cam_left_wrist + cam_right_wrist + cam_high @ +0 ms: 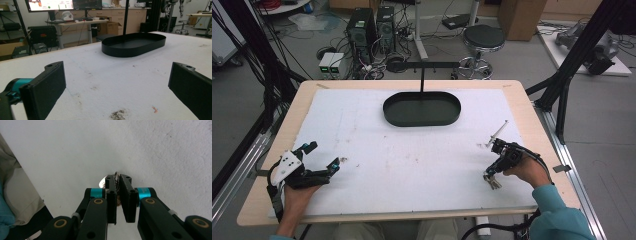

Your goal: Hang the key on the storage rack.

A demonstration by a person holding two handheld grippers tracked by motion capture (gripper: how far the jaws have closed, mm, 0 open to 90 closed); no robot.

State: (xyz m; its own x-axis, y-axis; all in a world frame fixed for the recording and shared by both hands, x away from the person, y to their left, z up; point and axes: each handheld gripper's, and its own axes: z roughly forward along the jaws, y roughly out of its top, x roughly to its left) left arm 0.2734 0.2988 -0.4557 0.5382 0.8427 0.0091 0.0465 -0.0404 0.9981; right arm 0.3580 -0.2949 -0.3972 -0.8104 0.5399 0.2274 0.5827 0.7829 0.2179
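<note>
Jaws of right gripper (117, 180) clamped on keys (492, 181); left gripper (324, 159) spread wide.

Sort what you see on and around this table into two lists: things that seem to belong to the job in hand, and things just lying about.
Likely part of the job:
- bunch of keys, clamped in the right gripper
- black oval tray
- left gripper, open over the white mat

Just lying about:
- thin metal rod on the mat
- stool
- computer towers

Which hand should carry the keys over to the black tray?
Right, probably. The right tongs are already shut on the keys, while the left tongs sit open and empty across the table. The tray lies centred between them.
</note>
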